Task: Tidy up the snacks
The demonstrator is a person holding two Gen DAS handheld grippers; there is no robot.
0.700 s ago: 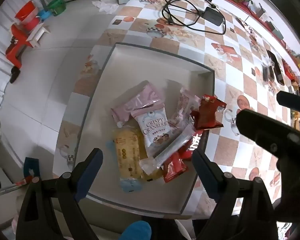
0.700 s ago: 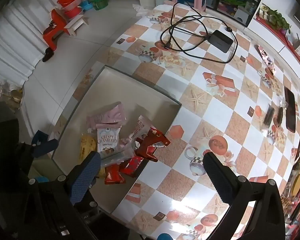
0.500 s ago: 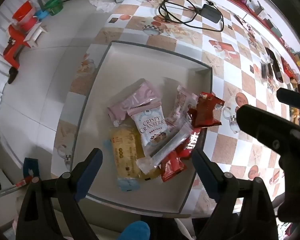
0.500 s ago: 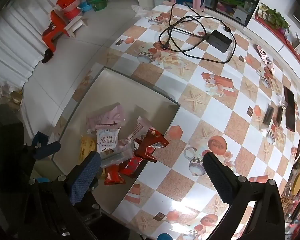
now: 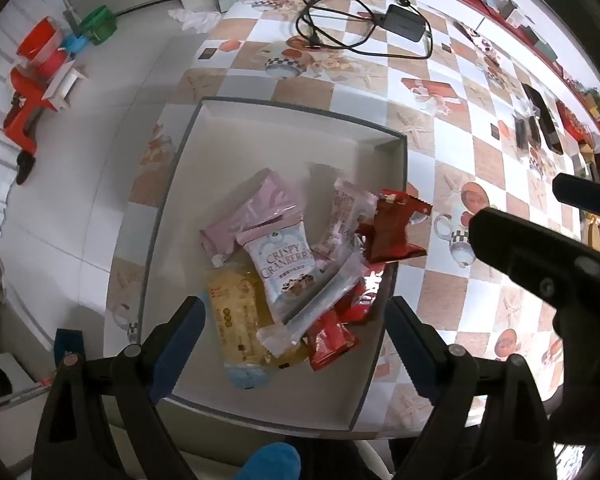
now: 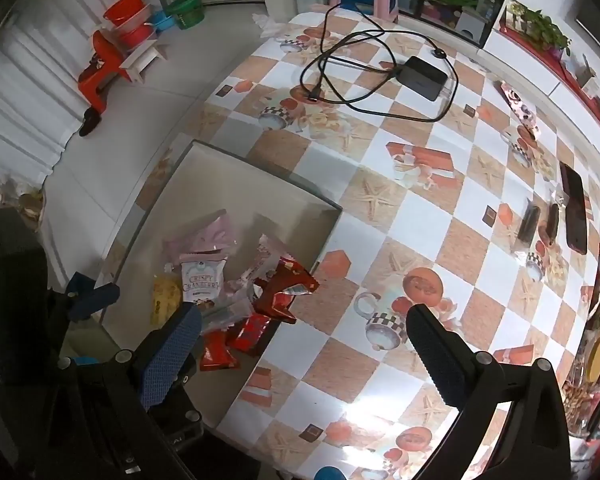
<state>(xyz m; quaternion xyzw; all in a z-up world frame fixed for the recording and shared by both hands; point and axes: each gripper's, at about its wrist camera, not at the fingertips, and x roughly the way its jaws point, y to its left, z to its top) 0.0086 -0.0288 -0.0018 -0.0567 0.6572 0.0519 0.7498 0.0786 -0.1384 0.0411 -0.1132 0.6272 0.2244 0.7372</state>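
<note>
A shallow grey tray [image 5: 204, 128] sits at the desk's [image 5: 452, 152] near left corner, and all the snacks lie heaped in the tray's near right part. The left hand-held gripper [image 5: 292, 336] hovers above the tray's near edge with its fingers wide apart and nothing between them; the heap lies just ahead of and between the fingertips. Nearest the left finger is a yellow pack [image 5: 236, 320], with a clear stick pack [image 5: 320, 304] lying across the heap toward the right finger. A white cranberry bag [image 5: 286, 262] lies on top, a pink bag [image 5: 256, 210] behind it toward the tray's middle. Small red packs [image 5: 332, 340] lie by the tray's right wall, and a bigger red bag [image 5: 392, 228] rests tilted on that wall, partly over the desk.

The right hand-held gripper [image 6: 300, 352] is held over the desk just right of the tray, its fingers also wide apart and empty. The snacks lie ahead of its left finger [image 6: 172, 356], off to the left rather than between the fingers; the red bag is closest to it.

At the desk's far edge lie a black adapter [image 6: 424, 76] and its looped cable [image 6: 340, 72]. Dark phones [image 6: 576, 208] lie near the right edge.
</note>
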